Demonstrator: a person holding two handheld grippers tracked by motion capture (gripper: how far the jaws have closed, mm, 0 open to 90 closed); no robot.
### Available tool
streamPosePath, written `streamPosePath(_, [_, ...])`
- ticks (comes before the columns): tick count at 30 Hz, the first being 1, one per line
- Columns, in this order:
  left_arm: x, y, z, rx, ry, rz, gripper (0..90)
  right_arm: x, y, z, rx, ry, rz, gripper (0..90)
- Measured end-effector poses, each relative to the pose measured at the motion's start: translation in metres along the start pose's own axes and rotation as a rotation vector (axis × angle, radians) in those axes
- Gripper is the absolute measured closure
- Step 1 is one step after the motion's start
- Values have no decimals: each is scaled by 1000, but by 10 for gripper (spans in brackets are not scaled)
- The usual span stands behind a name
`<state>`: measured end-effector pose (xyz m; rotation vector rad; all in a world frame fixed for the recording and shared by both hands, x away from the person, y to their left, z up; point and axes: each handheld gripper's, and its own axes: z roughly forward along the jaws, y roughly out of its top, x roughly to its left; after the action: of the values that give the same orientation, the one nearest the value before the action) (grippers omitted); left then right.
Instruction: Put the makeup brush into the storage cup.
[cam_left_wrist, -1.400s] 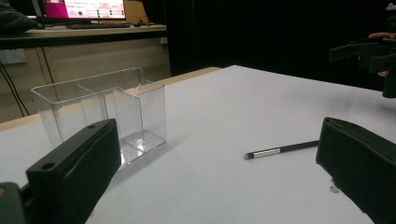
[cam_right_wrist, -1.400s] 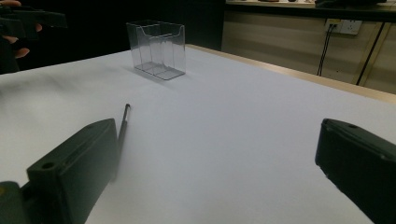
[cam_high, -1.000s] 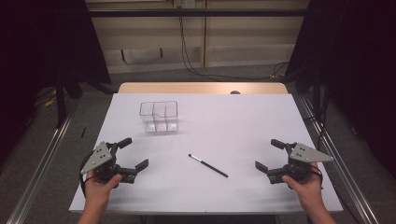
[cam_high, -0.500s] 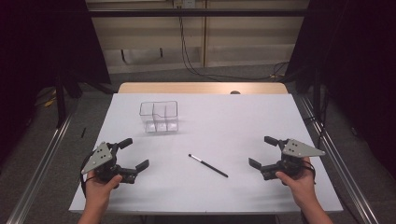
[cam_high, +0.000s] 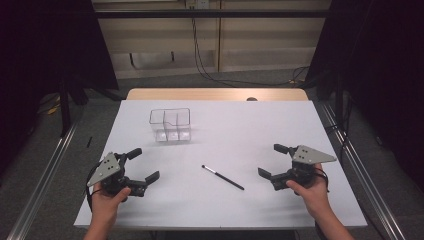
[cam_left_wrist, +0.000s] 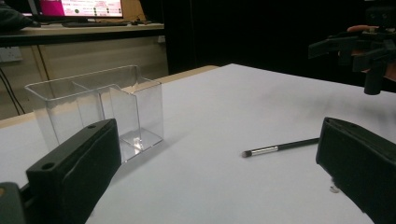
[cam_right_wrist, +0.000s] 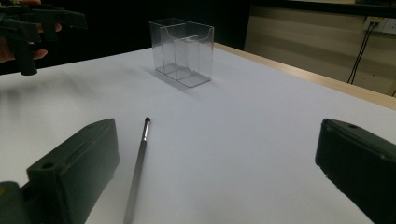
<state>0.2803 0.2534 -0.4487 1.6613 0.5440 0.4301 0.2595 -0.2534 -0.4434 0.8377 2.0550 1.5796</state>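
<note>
Two grippers, left gripper (cam_high: 141, 166) and right gripper (cam_high: 274, 161), hold their fingers wide open, empty. Between them, nearer the right fingers, a brush (cam_high: 223, 177) lies flat on the bench (cam_high: 250, 125); beyond the left fingers stands a clear organizer (cam_high: 171, 125).

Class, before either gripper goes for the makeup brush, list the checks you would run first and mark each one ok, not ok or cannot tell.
1. Right gripper jaws open wide: ok.
2. Left gripper jaws open and holding nothing: ok.
3. Makeup brush lies flat on the white table, free of both grippers: ok.
4. Space around the brush is bare enough for the jaws to straddle it: ok.
5. Clear organiser stands upright, its compartments showing nothing inside: ok.
6. Right gripper's jaws lined up across the brush handle: not ok, the brush lies beside one jaw.
</note>
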Motion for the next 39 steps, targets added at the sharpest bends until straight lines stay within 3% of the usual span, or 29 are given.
streamPosePath(19, [-1,1,-1,0,-7,6,1,13,8,38,-7,66,5,0])
streamPosePath(39, [-1,1,-1,0,-15,5,1,23,14,67,76,109,5,0])
